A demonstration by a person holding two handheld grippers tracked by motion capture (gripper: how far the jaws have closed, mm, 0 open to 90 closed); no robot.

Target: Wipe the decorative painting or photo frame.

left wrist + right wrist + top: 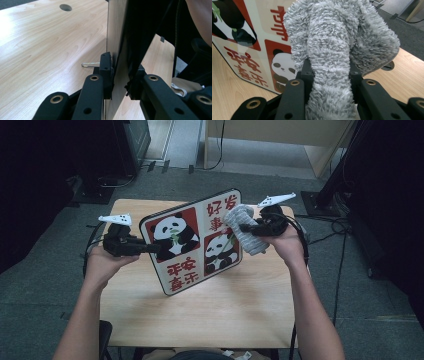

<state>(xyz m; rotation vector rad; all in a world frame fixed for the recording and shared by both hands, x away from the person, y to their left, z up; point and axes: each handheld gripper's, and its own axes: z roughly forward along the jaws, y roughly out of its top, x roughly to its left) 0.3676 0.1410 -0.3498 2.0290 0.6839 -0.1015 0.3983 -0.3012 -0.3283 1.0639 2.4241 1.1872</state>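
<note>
The left gripper (150,247) pinches the left edge of a panda board (195,240). In the left gripper view its jaws press on both sides of the thin board (117,75), so it has a tight hold. The right gripper (244,227) squeezes a fluffy grey cloth (245,232). In the right gripper view the cloth (332,55) bulges up and out between the jaws, which are closed on it.

The board is held up above the wooden table (200,315), tilted so the picture side faces the person. Its long side runs from the lower left up to the upper right. The cloth touches the board's right part, near the red writing.

The cloth covers a bit of the board's right edge. In the left gripper view the board is seen from its edge, so the pandas are hidden. A small shiny metal bit (90,64) pokes out behind the left jaw; what it is cannot be told.
</note>
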